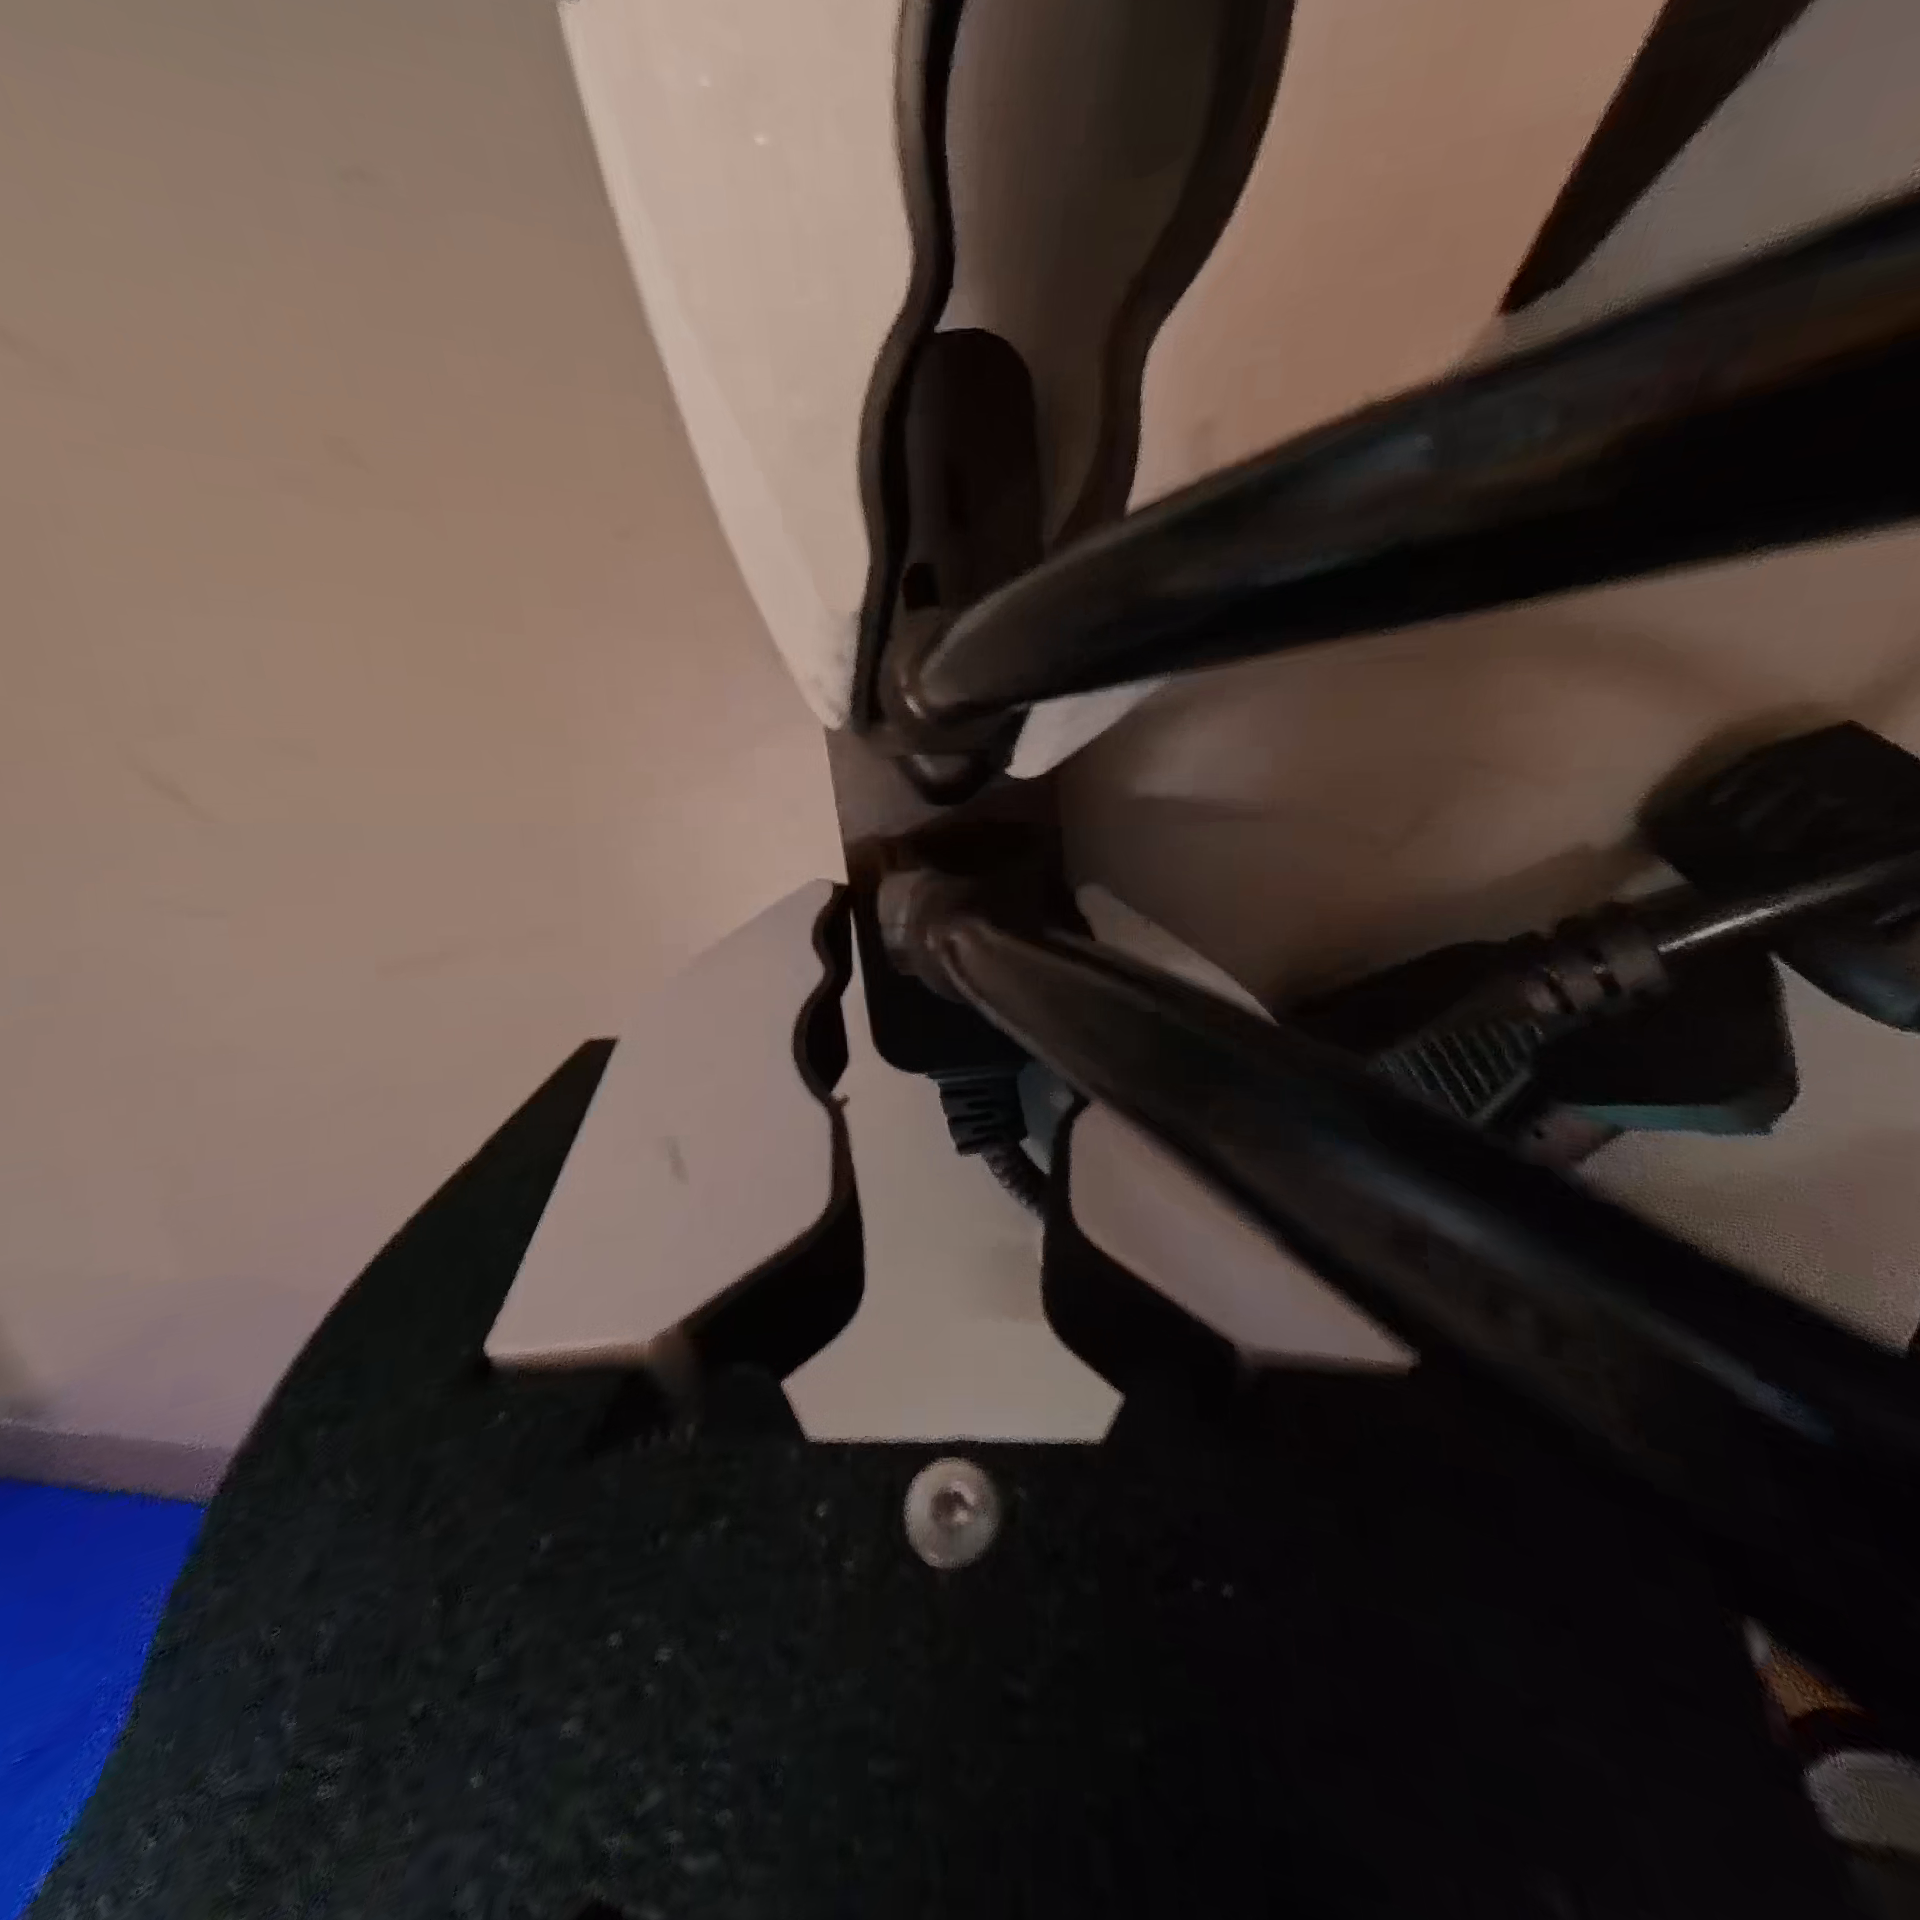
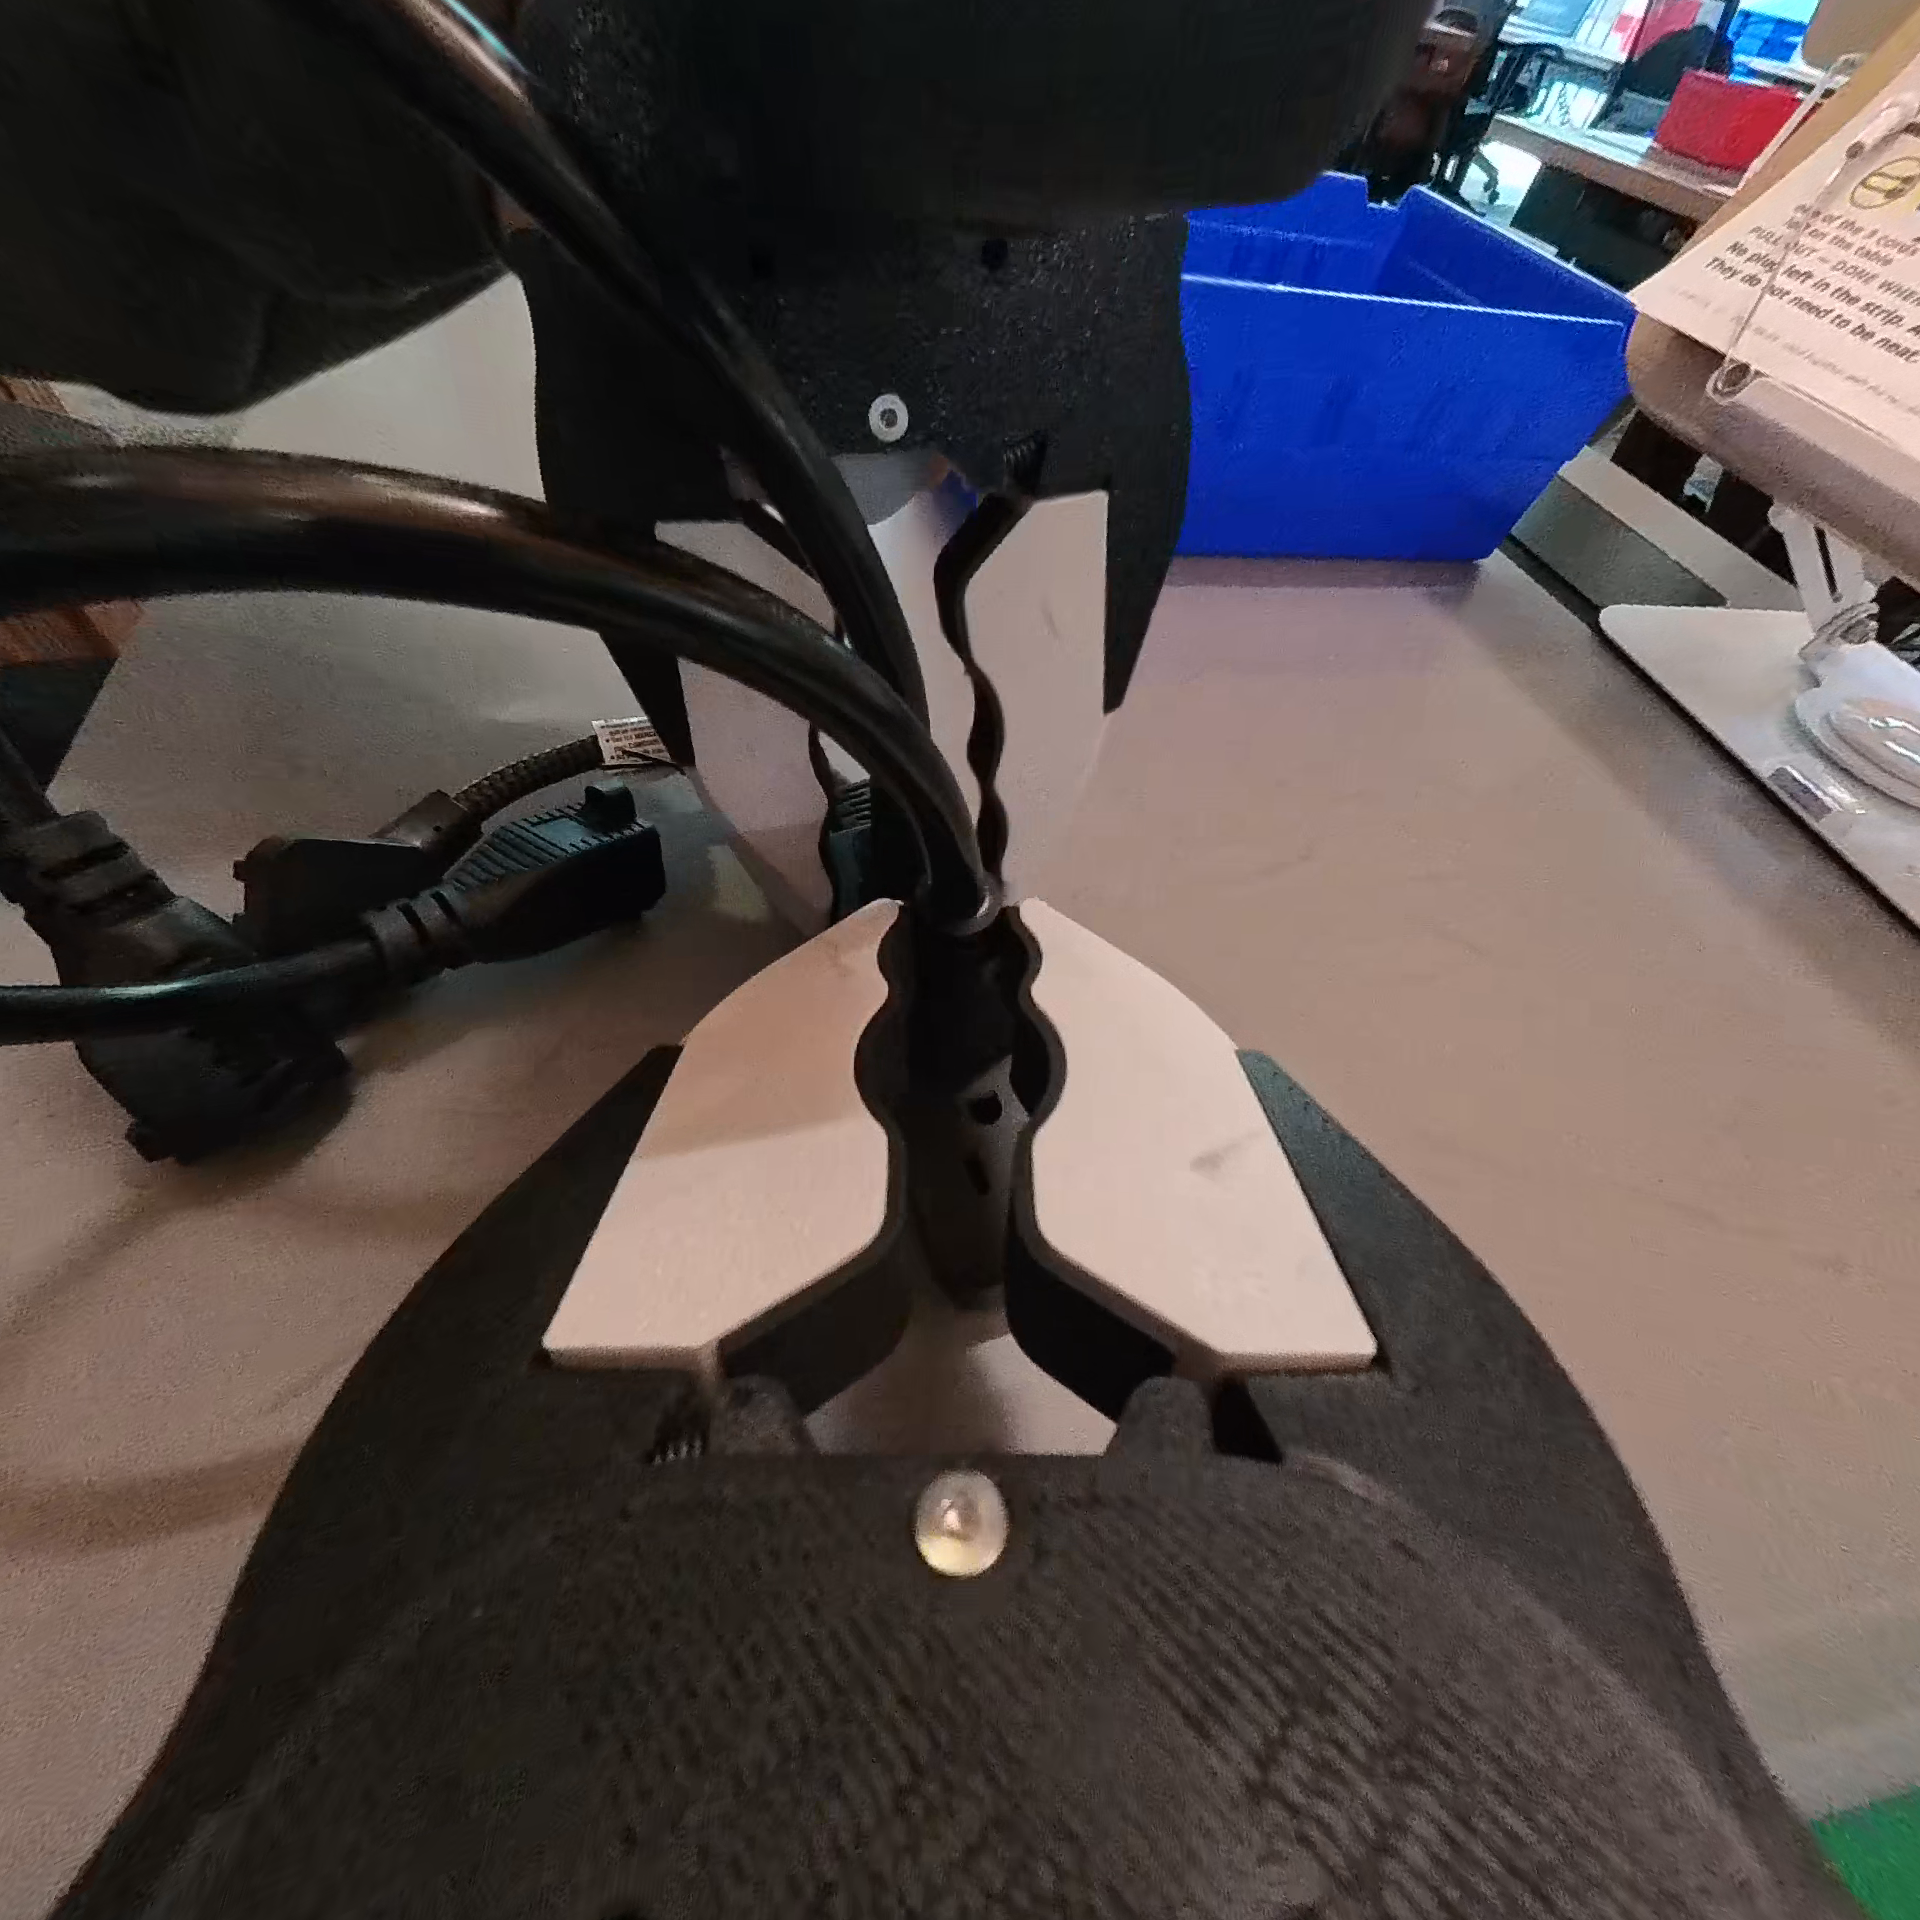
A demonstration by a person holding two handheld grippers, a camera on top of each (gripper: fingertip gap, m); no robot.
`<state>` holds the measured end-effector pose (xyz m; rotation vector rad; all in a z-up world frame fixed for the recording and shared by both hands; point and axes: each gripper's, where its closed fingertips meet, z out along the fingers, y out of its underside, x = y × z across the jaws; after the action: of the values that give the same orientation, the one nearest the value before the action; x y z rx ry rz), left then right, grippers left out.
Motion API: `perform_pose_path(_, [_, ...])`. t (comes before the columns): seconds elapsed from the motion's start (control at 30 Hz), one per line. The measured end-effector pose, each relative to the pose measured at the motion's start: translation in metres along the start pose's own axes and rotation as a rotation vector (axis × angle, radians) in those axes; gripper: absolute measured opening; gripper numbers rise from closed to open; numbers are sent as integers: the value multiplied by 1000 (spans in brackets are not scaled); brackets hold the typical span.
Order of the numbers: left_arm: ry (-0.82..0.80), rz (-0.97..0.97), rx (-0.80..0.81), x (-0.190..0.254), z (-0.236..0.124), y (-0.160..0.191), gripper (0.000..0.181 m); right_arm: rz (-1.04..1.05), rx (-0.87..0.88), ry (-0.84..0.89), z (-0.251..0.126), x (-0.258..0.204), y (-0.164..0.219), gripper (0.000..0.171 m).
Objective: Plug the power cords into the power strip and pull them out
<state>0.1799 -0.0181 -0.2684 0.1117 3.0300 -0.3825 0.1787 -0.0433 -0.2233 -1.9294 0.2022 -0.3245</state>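
Note:
In the right wrist view my right gripper is shut on a black power cord plug; its cord leaves the fingertips and curves left. My left gripper comes down from above, tip to tip with the right one. In the left wrist view my left gripper is shut on a black cord that runs down to the right. The right gripper points in from the top. The dark power strip lies on the table at the left with a plug in it. It also shows in the left wrist view.
A second black plug and looping cords lie at the left on the beige table. A blue bin stands behind. A printed sheet on a stand and a white device are at the right. There is about 5 centimetres between the tips of the two grippers.

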Motion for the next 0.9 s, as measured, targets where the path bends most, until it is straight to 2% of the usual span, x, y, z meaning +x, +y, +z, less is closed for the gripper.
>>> perform_pose_path(0.2, [10, -33, 2, 1, -1, 1, 38, 28, 18, -8, 1, 0, 0, 15])
perform_pose_path(0.27, [26, -27, -11, 6, 0, 2, 47, 22, 11, 1, 1, 1, 0, 15])
perform_pose_path(0.37, [-29, -7, -74, -2, 7, 12, 50, 26, 8, -6, 2, -1, -1, 15])
perform_pose_path(0.5, [-14, 10, -23, 0, 10, 9, 41, 32, 0, -8, 1, -1, 0, 16])
perform_pose_path(0.77, [1, -57, 97, 0, 11, 5, 41, 58, -2, -6, 2, 0, 0, 16])
perform_pose_path(0.9, [6, -50, 92, 0, 11, 5, 41, 43, -16, 1, 2, 0, 0, 15])
